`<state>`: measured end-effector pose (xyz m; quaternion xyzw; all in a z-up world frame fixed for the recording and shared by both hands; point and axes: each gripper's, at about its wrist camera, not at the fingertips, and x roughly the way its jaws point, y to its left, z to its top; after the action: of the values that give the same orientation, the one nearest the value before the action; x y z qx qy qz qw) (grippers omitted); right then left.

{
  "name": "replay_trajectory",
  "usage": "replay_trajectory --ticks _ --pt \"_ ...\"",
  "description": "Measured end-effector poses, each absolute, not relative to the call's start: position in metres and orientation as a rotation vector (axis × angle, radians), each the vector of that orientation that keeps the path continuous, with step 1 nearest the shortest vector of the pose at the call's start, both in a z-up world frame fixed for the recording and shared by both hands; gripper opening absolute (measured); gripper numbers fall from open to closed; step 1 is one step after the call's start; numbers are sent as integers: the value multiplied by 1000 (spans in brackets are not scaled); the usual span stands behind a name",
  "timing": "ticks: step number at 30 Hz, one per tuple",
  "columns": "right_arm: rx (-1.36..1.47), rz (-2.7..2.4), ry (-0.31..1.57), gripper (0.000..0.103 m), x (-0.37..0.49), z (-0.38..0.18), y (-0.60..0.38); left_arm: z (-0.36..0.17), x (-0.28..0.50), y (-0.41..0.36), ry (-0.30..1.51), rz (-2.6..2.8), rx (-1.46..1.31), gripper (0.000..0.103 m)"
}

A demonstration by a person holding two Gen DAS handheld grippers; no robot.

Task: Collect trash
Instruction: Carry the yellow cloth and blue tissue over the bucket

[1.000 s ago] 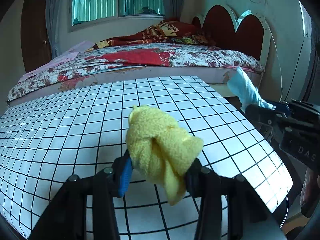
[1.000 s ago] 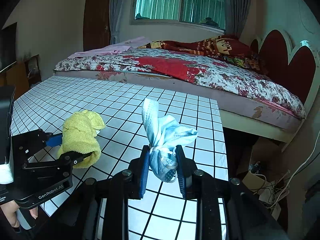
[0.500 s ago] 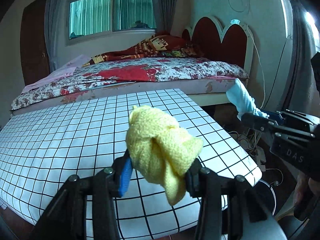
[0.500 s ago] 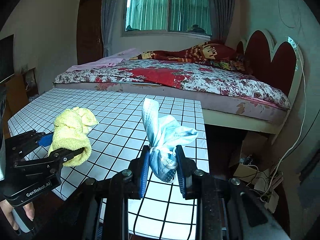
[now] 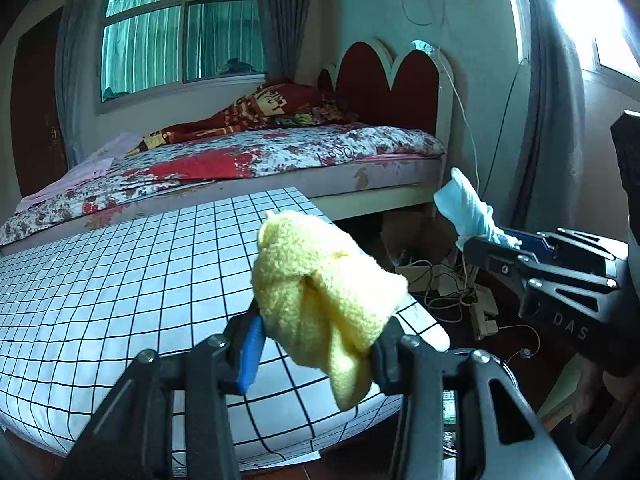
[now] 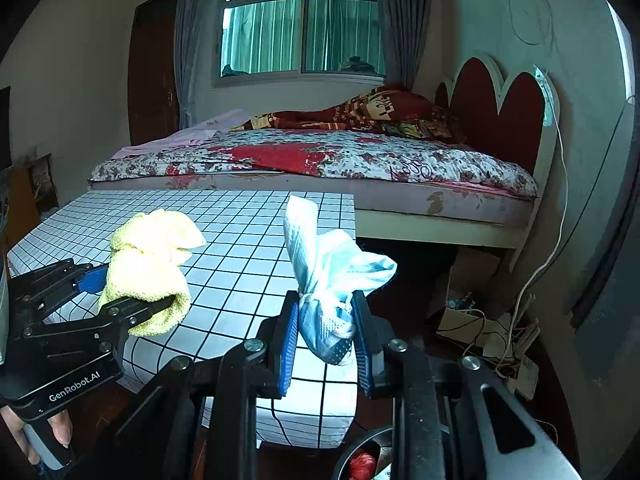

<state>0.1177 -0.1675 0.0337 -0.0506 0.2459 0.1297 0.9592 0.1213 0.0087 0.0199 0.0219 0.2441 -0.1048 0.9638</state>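
Holding both pieces clear of the table (image 5: 120, 264), you have drawn back since a second ago: the grid top, which then filled the lower frame under both grippers, now ends at its corner right beside the cloth (image 5: 320, 292) in the left view, with dark floor showing lower right. Your left gripper (image 5: 316, 344) has its jaws pinching the yellow cloth at the centre of that view; the cloth hangs over the table's near right corner. Your right gripper (image 6: 326, 336) has its jaws pressed on the pale blue mask (image 6: 328, 276) at the centre of the right view, past the table's right edge and above the floor. At the bottom of that view, just below the gripper, a dark bin (image 6: 356, 456) shows its rim with something red inside. To the right of the table, the floor runs open up to a tangle of cables (image 6: 492, 332) at lower right, under the bed (image 6: 320, 164) side. The two grippers sit side by side, apart.
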Motion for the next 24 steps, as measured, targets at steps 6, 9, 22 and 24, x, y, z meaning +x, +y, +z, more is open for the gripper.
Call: replay_trajectory --ticks 6,9,22,24 --pt "-100 210 510 27 100 29 -197 22 117 -18 485 -277 52 45" --pt "-96 185 514 27 92 28 -209 22 115 -29 482 -306 56 45" --pt "-84 107 541 27 68 19 -251 13 106 -72 499 -409 83 45" --pt "-81 95 549 27 64 16 -259 10 105 -79 505 -427 81 45"
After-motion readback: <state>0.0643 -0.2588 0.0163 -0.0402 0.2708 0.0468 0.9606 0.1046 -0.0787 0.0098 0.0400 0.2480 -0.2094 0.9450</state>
